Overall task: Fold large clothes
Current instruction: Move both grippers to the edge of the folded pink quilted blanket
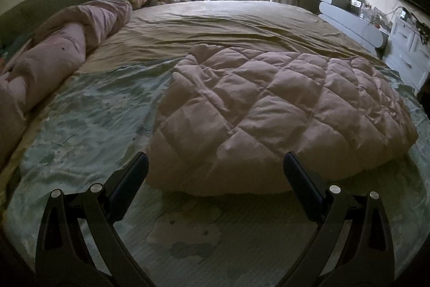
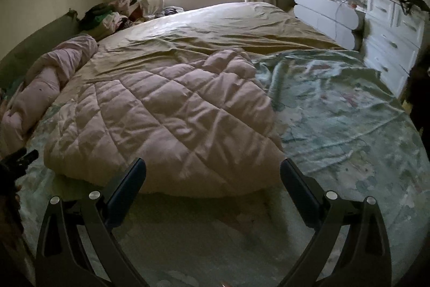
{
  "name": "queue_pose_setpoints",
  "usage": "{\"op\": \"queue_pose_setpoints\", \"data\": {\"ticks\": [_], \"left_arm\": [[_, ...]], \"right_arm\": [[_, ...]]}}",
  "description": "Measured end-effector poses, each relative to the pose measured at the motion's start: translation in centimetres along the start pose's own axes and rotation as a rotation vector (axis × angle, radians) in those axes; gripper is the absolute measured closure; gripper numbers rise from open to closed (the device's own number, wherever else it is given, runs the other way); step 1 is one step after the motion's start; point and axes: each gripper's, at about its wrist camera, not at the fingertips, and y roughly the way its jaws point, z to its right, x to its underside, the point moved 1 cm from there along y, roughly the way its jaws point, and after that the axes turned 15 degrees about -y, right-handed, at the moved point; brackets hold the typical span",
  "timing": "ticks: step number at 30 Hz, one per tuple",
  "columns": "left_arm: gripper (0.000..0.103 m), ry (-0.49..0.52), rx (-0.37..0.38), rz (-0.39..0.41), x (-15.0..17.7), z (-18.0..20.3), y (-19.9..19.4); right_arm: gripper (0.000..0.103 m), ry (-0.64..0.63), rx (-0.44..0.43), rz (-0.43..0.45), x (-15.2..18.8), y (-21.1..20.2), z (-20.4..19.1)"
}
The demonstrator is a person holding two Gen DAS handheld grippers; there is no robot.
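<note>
Bedroom with a wide bed [image 1: 242, 18], its sheet partly overlaid by a pale green patterned cover [image 1: 88, 109]. Item: quilted pink garment [image 1: 268, 112], lying in a puffed heap just ahead of both sets of jaws, its near hem untouched. Left gripper [image 1: 215, 179]: jaws spread apart, nothing held. Right gripper [image 2: 212, 179]: likewise. Recommended handling: near corners to be pinched low at the hem, one per gripper, then lifted evenly so the padding is not bunched.

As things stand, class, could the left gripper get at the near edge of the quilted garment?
Probably yes: the left gripper is open, and nothing lies between it and the quilted garment.
</note>
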Motion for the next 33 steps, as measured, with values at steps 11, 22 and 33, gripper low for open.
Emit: {"op": "queue_pose_setpoints", "data": {"ticks": [11,22,33], "left_arm": [[0.009,-0.075,-0.026,-0.073,2.4,-3.0,1.4],[0.009,-0.373,0.109,-0.224,2.9,-6.9,4.6],[0.009,-0.662,0.261,-0.324,1.6,-8.0,8.3]], "right_arm": [[0.004,0.092,-0.017,-0.085,3.7,1.7,1.0],[0.004,0.228,-0.065,-0.147,5.4,5.2,1.1],[0.004,0.481,-0.168,-0.16,4.9,8.4,3.4]]}}
